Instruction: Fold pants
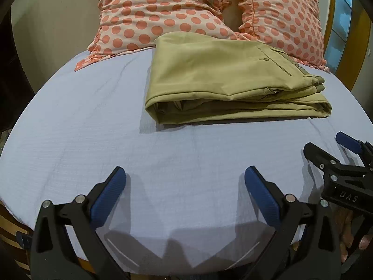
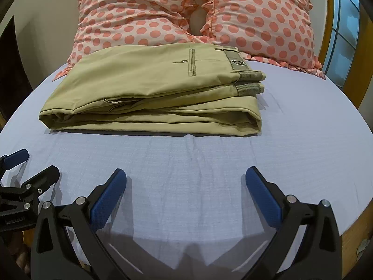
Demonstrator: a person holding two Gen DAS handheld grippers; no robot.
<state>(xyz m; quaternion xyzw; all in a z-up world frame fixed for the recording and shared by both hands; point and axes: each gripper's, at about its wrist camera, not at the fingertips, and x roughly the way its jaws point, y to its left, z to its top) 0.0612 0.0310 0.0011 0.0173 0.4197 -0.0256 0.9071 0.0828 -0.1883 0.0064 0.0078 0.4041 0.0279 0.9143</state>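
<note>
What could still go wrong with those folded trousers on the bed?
The khaki pants lie folded in loose layers, and the near edge gapes, so a nudge might let the stack slide open. Their far edge touches the polka-dot pillows; a shifting pillow could push the pile askew. Both the left gripper and the right gripper hang open above the blue sheet; their fingers could wrinkle it.

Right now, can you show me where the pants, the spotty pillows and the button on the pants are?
pants (image 2: 144,86): right wrist view, on the top folded layer.
spotty pillows (image 2: 130,18): right wrist view, on the left pillow's front.
button (image 1: 266,59): left wrist view, on the small button beside the back pocket.
</note>
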